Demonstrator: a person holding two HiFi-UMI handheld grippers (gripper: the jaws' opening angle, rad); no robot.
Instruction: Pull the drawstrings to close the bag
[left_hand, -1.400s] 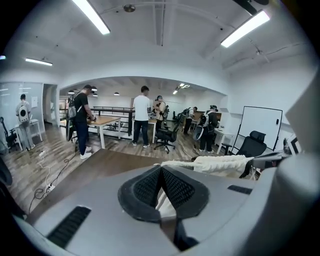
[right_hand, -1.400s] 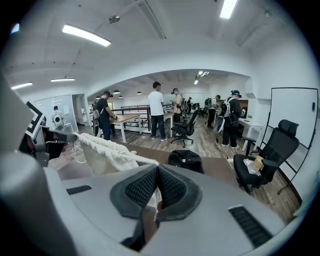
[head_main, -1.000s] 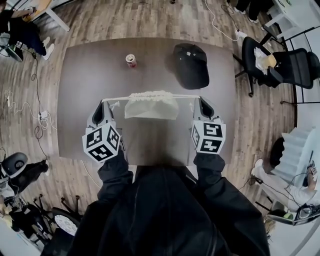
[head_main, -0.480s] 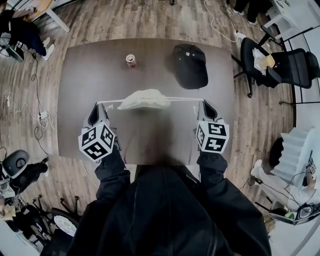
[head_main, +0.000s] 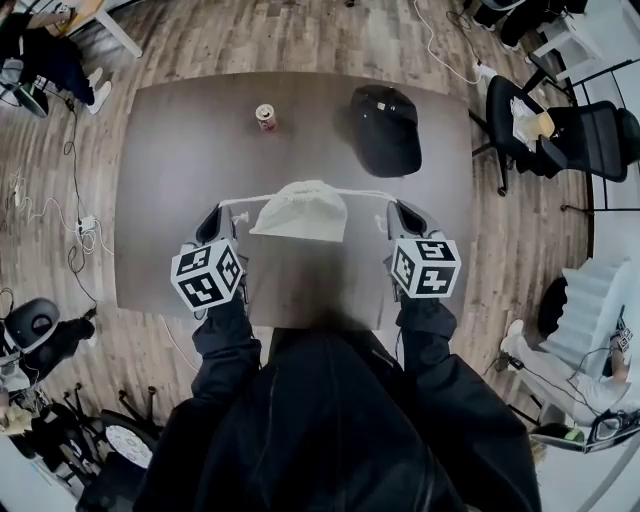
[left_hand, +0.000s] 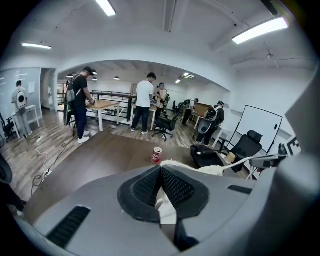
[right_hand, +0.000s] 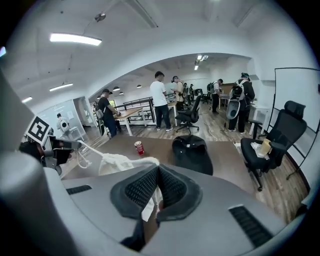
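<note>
Left tool (head_main: 224, 210): you've got the jaws clamped together, white left drawstring (head_main: 248, 200) squeezed between the black pads.
Right tool (head_main: 394, 210): same story, jaws pinched tight on the right drawstring (head_main: 365, 192).
Bag (head_main: 300, 212): white cloth, mouth bunched up, slung between your two tools with a cord stretched out to each side. It hangs over the near half of the counter (head_main: 160, 200); can't tell if its bottom touches.
Can (head_main: 265, 117): red, upright at the far edge, well apart from the bag; print too small to read.
Cap (head_main: 388, 130): black, far right, no legible logo.
Cube markers: black-and-white squares, no words.
</note>
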